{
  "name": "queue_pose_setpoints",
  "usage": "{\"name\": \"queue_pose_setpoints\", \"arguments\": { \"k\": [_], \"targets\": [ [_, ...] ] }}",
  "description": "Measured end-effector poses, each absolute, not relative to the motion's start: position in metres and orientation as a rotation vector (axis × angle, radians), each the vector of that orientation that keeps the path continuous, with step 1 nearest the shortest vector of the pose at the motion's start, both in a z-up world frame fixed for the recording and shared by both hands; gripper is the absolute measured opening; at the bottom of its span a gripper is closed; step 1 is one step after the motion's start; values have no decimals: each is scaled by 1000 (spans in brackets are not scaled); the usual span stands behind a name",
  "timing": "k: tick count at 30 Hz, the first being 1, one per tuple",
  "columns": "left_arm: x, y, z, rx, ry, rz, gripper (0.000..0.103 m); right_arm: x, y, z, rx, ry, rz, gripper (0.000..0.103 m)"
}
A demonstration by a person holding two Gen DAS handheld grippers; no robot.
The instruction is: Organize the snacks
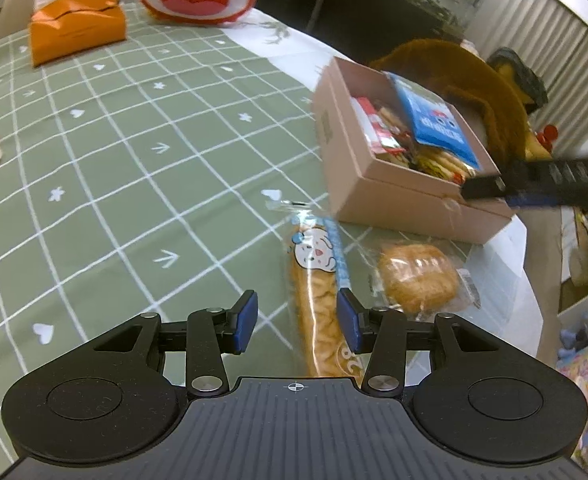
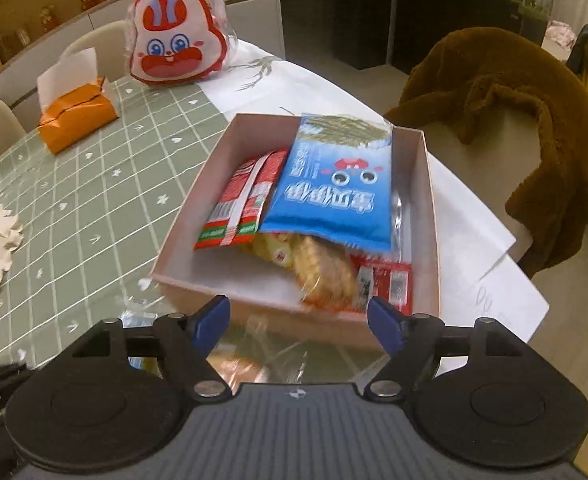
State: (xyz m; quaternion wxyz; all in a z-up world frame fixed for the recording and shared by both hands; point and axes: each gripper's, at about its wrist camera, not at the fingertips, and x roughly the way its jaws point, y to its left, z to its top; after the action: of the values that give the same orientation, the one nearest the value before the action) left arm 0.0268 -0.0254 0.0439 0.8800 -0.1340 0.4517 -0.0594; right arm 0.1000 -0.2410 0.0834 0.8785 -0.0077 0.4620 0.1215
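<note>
Bread packet (image 2: 249,364) half-hidden behind right tongs (image 2: 298,320)

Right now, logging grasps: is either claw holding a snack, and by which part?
Neither. The left claw stands open around the long bread pack; the right claw is open, empty.

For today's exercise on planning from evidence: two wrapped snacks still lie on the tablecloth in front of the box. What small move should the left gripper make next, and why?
Probably close the left gripper on the long biscuit pack. That pack already lies between its open blue pads, untouched, while the box beside it holds other snacks. The round bun can follow.
</note>
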Motion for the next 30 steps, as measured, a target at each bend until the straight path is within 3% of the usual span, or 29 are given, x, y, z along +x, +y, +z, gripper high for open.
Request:
{"name": "queue_pose_setpoints", "arguments": {
  "k": [8, 23, 26, 30],
  "targets": [
    [22, -3, 43, -328, 955, -44, 45, 68, -231, 51, -26, 1031, 286, 78],
    [26, -44, 48, -289, 983, -169, 45, 46, -264, 28, 2, 1076, 185, 82],
    [29, -51, 37, -266, 1014, -179, 51, 43, -269, 32, 17, 1063, 181, 82],
    [26, -51, 32, -278, 1025, -182, 43, 44, -263, 39, 60, 1048, 200, 82]
  ]
}}
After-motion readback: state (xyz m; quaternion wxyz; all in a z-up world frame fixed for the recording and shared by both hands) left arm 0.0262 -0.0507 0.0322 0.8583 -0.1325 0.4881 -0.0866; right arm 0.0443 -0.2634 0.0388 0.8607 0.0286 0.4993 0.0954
